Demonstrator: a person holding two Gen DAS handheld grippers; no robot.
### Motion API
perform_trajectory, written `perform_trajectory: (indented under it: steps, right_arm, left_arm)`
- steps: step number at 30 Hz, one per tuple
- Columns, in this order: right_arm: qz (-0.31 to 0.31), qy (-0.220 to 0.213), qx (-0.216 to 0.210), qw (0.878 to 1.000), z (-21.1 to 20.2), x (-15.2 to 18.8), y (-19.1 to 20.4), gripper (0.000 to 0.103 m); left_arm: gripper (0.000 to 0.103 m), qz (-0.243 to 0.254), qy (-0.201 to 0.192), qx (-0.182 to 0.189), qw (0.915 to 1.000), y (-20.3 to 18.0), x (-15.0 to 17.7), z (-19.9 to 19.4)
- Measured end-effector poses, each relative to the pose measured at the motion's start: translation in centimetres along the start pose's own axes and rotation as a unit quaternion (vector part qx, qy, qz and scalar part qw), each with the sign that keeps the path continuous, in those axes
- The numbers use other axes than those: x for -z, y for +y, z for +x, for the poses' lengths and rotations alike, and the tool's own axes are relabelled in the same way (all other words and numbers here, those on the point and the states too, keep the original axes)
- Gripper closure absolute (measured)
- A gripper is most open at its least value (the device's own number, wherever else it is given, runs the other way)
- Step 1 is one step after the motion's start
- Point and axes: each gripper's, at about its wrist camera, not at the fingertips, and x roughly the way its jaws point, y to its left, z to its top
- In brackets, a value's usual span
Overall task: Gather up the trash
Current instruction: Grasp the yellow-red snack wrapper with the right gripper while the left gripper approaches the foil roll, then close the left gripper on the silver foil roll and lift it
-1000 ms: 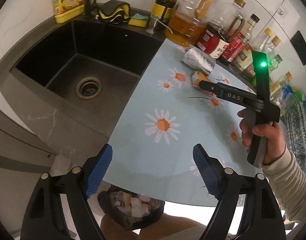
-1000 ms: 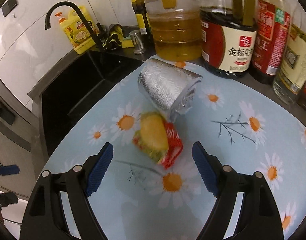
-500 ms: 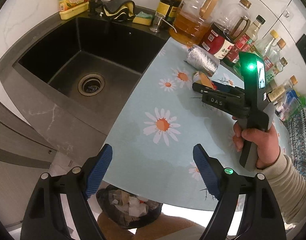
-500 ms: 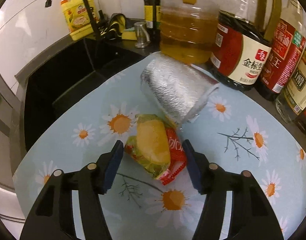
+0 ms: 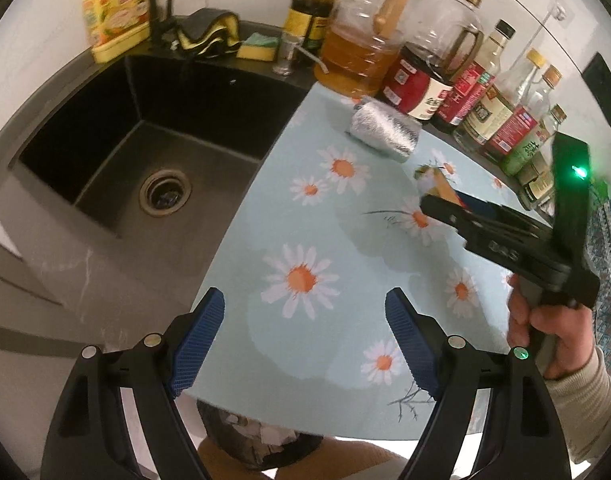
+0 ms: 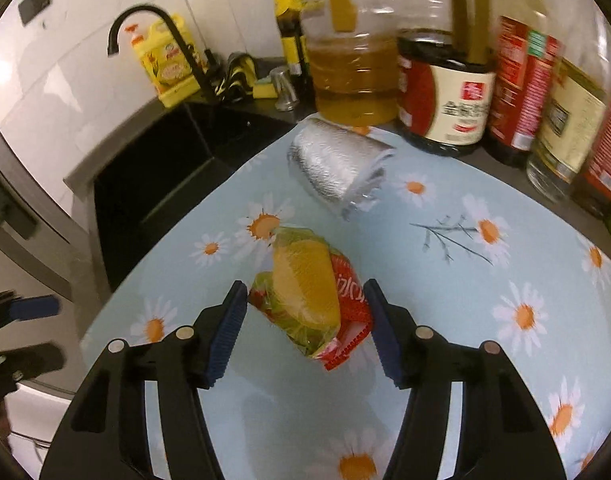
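A: What is hard to make out? The trash bin (image 5: 257,440) under the counter shows only as a dark rim with crumpled scraps, cut off by the daisy-print mat (image 5: 305,220) and the left gripper's (image 5: 305,336) own arms. Motion blur smears the bottle labels in the right wrist view, so the print on the soy sauce bottle (image 6: 453,96) cannot be read well.

B: And what does each view add?

A: The left wrist view shows the black sink (image 5: 145,152) with its drain, and the person's hand (image 5: 553,332) on the handle of the right gripper (image 5: 433,200), whose tips hide most of the snack wrapper (image 5: 429,176). The right wrist view shows that wrapper (image 6: 309,292) plainly: yellow, green and red, crumpled, lying on the mat in front of the foil roll (image 6: 337,168), apart from it.

B: The fingers?

A: The right gripper (image 6: 305,320) has its blue pads (image 6: 229,332) drawn partway in on either side of the wrapper. The left pad touches the wrapper's edge and the right pad sits against its red side, so it has hold of it. The left gripper's fingers (image 5: 197,332) stand wide apart over the mat's near edge, with nothing between them.
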Motion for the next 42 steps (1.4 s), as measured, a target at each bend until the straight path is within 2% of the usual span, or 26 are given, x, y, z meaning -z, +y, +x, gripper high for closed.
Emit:
perform_trajectory:
  steps: [6,7,8,15,18,28,34,42]
  right_arm:
    - [0.036,-0.013,0.006,0.999,-2.8,1.7,-2.3,0.043]
    - [0.044,-0.015,0.009,0.999,-3.3,2.1,-3.0,0.043]
    - [0.055,-0.017,0.011,0.998,-3.7,2.4,-3.6,0.043]
    - [0.111,-0.031,0.022,0.993,-6.4,5.0,-7.6,0.043]
    - [0.125,-0.037,0.023,0.991,-7.1,5.8,-8.7,0.043]
    - [0.162,-0.045,0.016,0.986,-8.3,7.6,-11.8,0.043]
    - [0.174,-0.054,0.01,0.983,-9.0,7.9,-12.6,0.043]
    - [0.176,-0.054,0.02,0.983,-9.2,8.1,-13.2,0.043]
  left_arm:
    - [0.022,0.044,0.0,0.002,0.999,-2.8,-3.0,0.8]
    - [0.013,0.055,-0.002,0.002,0.9985,-3.5,-3.6,1.0]
    - [0.009,0.062,-0.004,0.003,0.9981,-4.0,-4.0,1.0]
    - [0.009,0.137,0.0,0.002,0.9906,-8.4,-8.0,3.6]
    - [0.009,0.168,0.012,0.0,0.9857,-9.8,-9.6,5.9]
    - [0.009,0.172,0.071,-0.016,0.9825,-10.7,-13.8,12.3]
    - [0.009,0.181,0.07,-0.04,0.9801,-10.6,-15.3,14.4]
    - [0.009,0.188,0.063,-0.031,0.9797,-10.5,-16.4,15.9]
